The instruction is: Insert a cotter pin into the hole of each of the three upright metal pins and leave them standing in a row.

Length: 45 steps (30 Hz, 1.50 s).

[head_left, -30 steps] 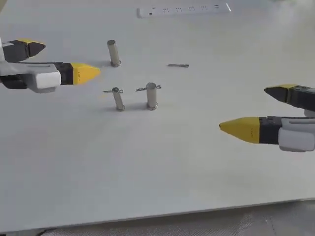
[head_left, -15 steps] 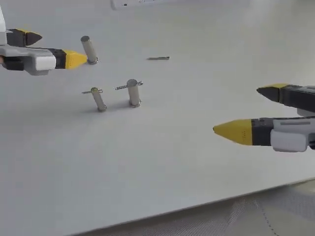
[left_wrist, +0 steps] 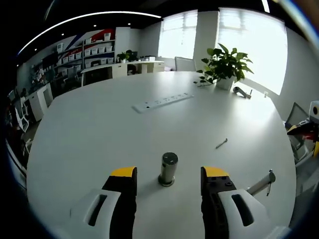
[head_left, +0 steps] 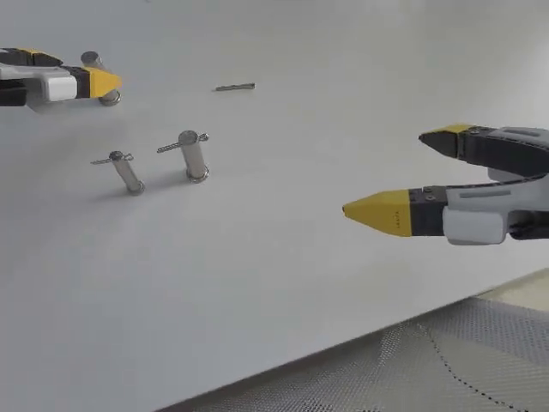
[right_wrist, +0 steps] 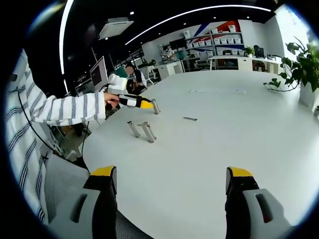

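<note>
A bare upright metal pin point(left_wrist: 168, 169) stands between the jaws of my open left gripper point(left_wrist: 169, 173), which touches nothing. In the head view this pin point(head_left: 93, 60) is at the far left, flanked by the left gripper point(head_left: 86, 70). Two other pins point(head_left: 127, 172) point(head_left: 193, 154) stand side by side, each with a cotter pin through its top. A loose cotter pin point(head_left: 234, 87) lies flat on the white table point(head_left: 283, 283), farther back. My right gripper point(head_left: 386, 172) hovers open and empty well to the right of them.
A white power strip point(left_wrist: 162, 101) lies farther back on the table, with a potted plant point(left_wrist: 224, 62) beyond it. The table's near edge runs past a mesh chair seat point(head_left: 412, 369). A striped sleeve point(right_wrist: 65, 109) holds the left gripper point(right_wrist: 134, 102).
The head camera has swung right, shifting the whole picture left. My left gripper has advanced so its jaws now straddle the bare pin. The right gripper stays open, hardly moved.
</note>
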### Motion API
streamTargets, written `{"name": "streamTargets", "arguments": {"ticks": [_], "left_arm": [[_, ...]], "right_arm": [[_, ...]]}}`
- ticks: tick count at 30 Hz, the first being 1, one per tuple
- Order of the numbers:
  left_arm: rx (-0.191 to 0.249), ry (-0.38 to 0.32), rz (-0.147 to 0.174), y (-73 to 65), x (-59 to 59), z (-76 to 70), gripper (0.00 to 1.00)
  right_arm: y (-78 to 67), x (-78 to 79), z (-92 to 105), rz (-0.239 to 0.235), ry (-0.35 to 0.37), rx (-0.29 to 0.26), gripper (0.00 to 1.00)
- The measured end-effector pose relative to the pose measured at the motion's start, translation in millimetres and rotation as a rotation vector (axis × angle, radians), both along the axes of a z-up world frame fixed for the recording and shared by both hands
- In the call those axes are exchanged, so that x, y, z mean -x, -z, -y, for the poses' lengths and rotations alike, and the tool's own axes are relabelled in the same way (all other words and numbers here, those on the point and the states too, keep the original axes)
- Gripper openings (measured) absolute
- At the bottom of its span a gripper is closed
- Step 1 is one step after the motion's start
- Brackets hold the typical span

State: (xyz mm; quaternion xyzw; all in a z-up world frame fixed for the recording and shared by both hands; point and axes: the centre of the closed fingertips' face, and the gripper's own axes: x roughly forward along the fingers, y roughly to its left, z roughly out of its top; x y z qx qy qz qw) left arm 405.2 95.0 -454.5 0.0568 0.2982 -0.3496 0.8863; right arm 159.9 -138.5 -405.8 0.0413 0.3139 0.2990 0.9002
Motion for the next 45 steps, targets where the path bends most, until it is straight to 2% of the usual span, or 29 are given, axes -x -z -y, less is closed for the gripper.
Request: {"name": "streamTargets", "arguments": {"ticks": [5,13,17,19,22,25,28,30,33,37,39,41,45], "left_arm": [[0.0,-0.008,0.002,7.1,-7.0,3.7,0.43],[0.026,-0.015,0.002,9.5,-11.0,12.5,0.26],[0.013,-0.026,0.015,11.2,-14.2,15.9,0.21],[0.018,-0.039,0.015,11.2,-16.2,15.5,0.16],[0.005,-0.052,0.032,12.2,-20.2,15.0,0.17],[0.002,-0.035,0.046,11.7,-19.8,18.2,0.11],[-0.027,-0.016,0.056,11.6,-19.1,17.5,0.11],[-0.055,-0.02,0.079,10.8,-21.1,15.7,0.1],[-0.052,-0.033,0.075,9.6,-21.2,15.2,0.1],[-0.071,-0.036,0.074,8.4,-21.5,13.6,0.1],[-0.078,-0.035,0.075,5.6,-21.0,11.6,0.1],[-0.058,-0.044,0.061,-0.5,-20.2,9.4,0.1],[-0.05,-0.057,0.076,-21.4,-20.7,3.1,0.1]], "right_arm": [[4.0,4.4,5.0,-0.013,0.022,0.001,0.89],[9.9,9.3,10.8,-0.033,0.037,0.01,0.87],[12.0,8.9,13.9,-0.032,0.047,0.025,0.83],[10.7,9.6,11.6,-0.019,0.027,0.03,0.81],[8.6,9.8,7.4,0.008,-0.009,0.064,0.78],[7.2,9.0,3.6,0.008,-0.016,0.049,0.78],[6.2,7.8,1.7,0.012,-0.017,0.045,0.77],[5.8,7.5,1.7,0.012,-0.019,0.046,0.77],[3.6,7.9,1.7,0.015,-0.019,0.043,0.78],[2.2,7.4,2.2,0.015,-0.015,0.041,0.79],[1.6,7.2,2.1,0.016,-0.015,0.043,0.79],[0.6,6.8,2.2,0.018,-0.017,0.046,0.79],[-3.5,5.7,2.0,0.028,-0.023,0.045,0.79]]}}
